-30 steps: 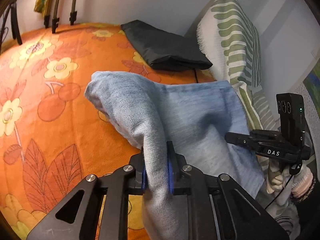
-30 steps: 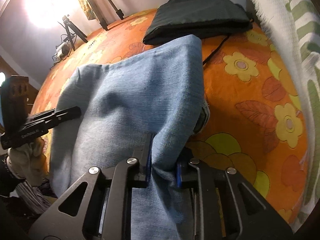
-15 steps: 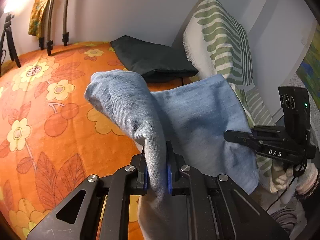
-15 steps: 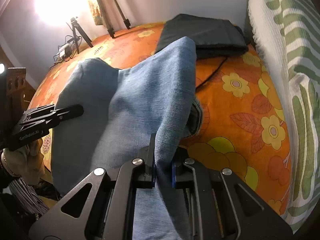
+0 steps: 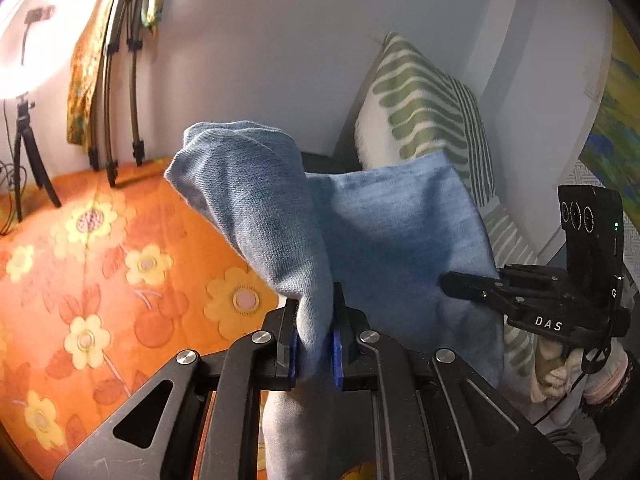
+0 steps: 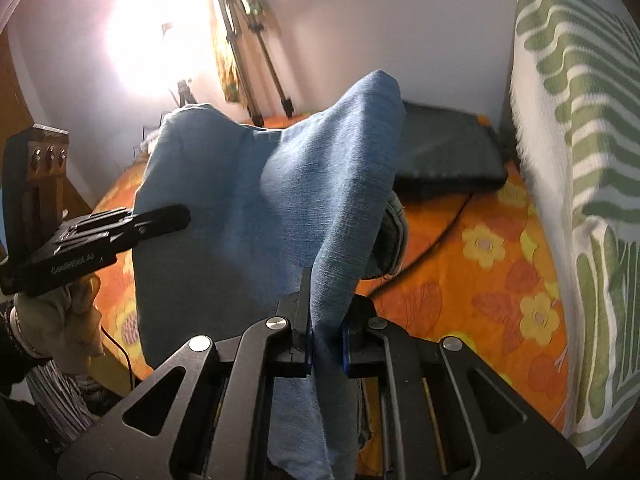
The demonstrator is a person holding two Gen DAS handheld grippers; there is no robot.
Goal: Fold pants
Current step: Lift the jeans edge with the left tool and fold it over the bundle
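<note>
The pants (image 5: 380, 232) are light blue denim, held up in the air over the bed by both grippers. My left gripper (image 5: 314, 352) is shut on one edge of the denim. My right gripper (image 6: 326, 344) is shut on the other edge, and the pants (image 6: 248, 200) hang between them as a sagging sheet. The right gripper also shows in the left wrist view (image 5: 472, 284), at the right beside the cloth. The left gripper shows in the right wrist view (image 6: 160, 220), at the left. A hem (image 6: 396, 236) hangs behind the fold.
The bed has an orange flowered cover (image 5: 100, 272). A dark folded cushion (image 6: 448, 160) lies at its far end with a black cable (image 6: 436, 240) beside it. A green-striped white pillow (image 5: 424, 112) stands against the wall at the right. Tripod legs (image 5: 116, 136) and a bright lamp (image 6: 152, 40) stand beyond.
Both grippers have lifted the pants higher and tilted up, so the wall and pillow fill more of each view. Both stay shut on the denim.
</note>
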